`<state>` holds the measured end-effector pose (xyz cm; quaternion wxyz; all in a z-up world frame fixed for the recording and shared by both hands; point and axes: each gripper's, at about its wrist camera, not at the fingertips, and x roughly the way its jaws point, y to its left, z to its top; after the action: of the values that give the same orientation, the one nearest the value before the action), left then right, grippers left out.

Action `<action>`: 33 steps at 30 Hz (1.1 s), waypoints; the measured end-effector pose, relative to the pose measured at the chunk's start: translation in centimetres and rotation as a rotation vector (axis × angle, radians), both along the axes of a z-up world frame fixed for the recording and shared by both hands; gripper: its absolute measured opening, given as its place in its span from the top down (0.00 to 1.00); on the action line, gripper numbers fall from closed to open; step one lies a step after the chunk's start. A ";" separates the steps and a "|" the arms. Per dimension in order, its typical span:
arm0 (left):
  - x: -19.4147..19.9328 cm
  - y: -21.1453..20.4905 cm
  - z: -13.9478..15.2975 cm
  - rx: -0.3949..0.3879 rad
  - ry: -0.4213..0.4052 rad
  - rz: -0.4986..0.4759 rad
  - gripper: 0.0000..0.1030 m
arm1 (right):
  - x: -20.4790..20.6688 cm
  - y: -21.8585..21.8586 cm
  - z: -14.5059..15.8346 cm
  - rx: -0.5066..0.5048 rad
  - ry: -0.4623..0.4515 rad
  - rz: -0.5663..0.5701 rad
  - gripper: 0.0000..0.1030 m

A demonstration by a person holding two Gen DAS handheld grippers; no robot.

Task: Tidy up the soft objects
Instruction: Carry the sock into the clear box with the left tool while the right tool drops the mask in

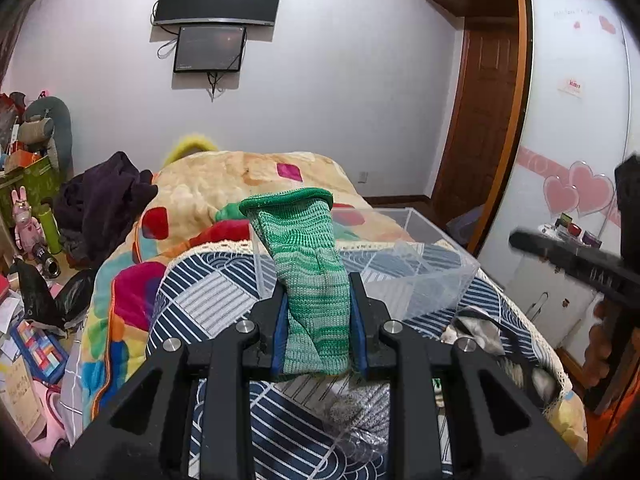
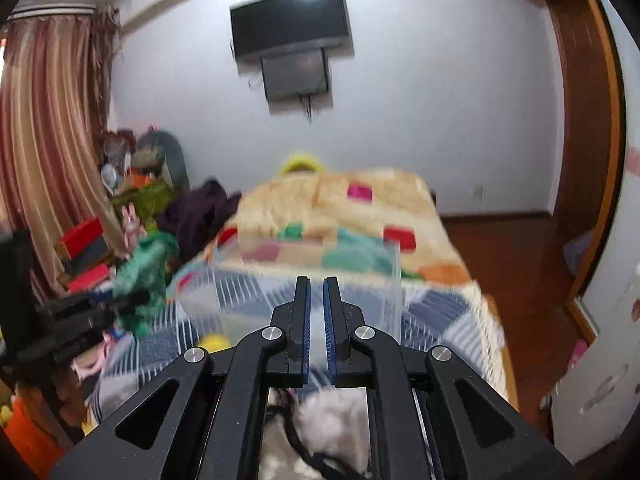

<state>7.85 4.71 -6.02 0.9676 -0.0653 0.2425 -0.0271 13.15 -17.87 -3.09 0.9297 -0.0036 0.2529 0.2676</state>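
Observation:
My left gripper (image 1: 318, 280) is shut on a green knitted glove (image 1: 310, 264) and holds it upright above the bed, in front of a clear plastic box (image 1: 420, 276). The glove also shows, blurred, at the left of the right wrist view (image 2: 144, 276). My right gripper (image 2: 316, 284) has its jaws nearly closed with a narrow gap and nothing between them; it shows at the right edge of the left wrist view (image 1: 576, 264). The clear box (image 2: 320, 276) lies just ahead of it. A white and grey fluffy item (image 1: 480, 332) lies on the bed, and below the right gripper (image 2: 332, 416).
The bed has a blue-striped patterned cover (image 1: 224, 304) and a colourful patchwork blanket (image 1: 248, 184). A dark garment (image 1: 104, 200) lies at the bed's left edge. Cluttered boxes and toys (image 1: 28, 216) fill the floor at left. A wardrobe (image 1: 576, 128) stands at right.

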 end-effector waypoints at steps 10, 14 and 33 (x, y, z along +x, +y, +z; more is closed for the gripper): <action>-1.8 -0.7 -1.0 -0.014 0.023 -0.010 0.74 | -3.4 -1.3 -3.8 -0.052 0.106 0.029 0.50; -2.7 -1.2 -1.1 -0.010 0.023 -0.019 0.74 | -4.3 -2.0 -5.7 -0.091 0.170 0.023 0.43; -3.4 -2.0 -0.5 0.016 0.005 -0.021 0.74 | -5.8 -3.4 -6.6 -0.078 0.213 0.005 0.88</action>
<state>4.47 2.75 -6.49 0.9671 -0.0552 0.2460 -0.0354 7.32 -21.23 -9.70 0.8961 -0.0118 0.3603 0.2589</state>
